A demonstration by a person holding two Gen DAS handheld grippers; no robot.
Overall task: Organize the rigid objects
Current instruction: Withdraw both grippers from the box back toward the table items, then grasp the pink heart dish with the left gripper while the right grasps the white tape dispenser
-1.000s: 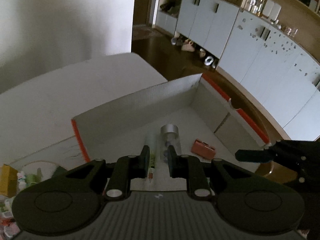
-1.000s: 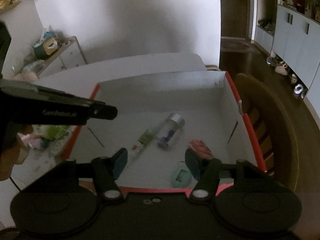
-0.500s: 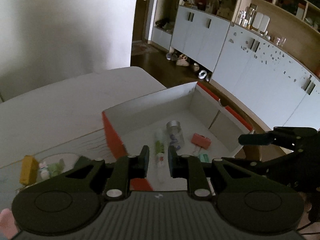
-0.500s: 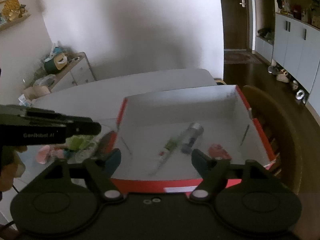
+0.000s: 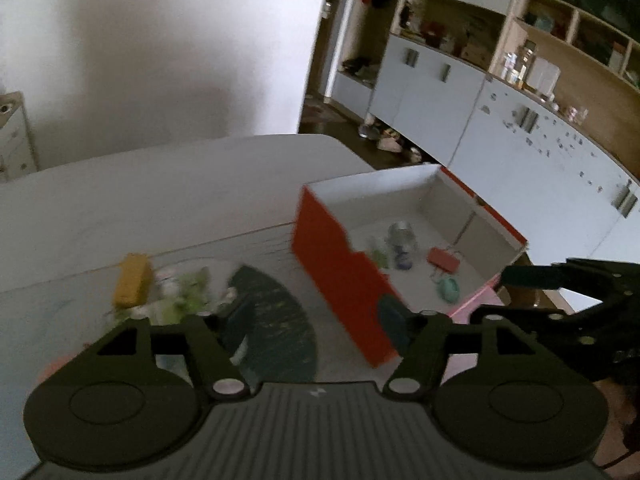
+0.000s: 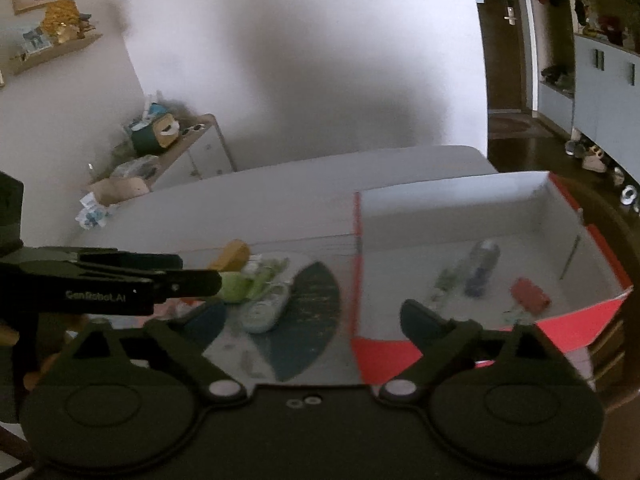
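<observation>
Clutter [image 6: 256, 284] still to be sorted lay on the worktop [image 5: 160, 184] beside the red box [image 5: 340, 280]; its yellow block [image 5: 130, 280] looked light, stiff, best pinched across flat sides. Both tongs, left [image 5: 316, 320] and right [image 6: 312, 320], had just been opening, empty.

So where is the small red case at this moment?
The red case lies on the floor of the red box, toward its right side in the right wrist view, just right of the clear bottle.

Home living room: white cabinets [image 5: 532, 160], open shelves [image 5: 560, 52] with jars, shoes [image 5: 384, 140] by door [image 6: 508, 40].
</observation>
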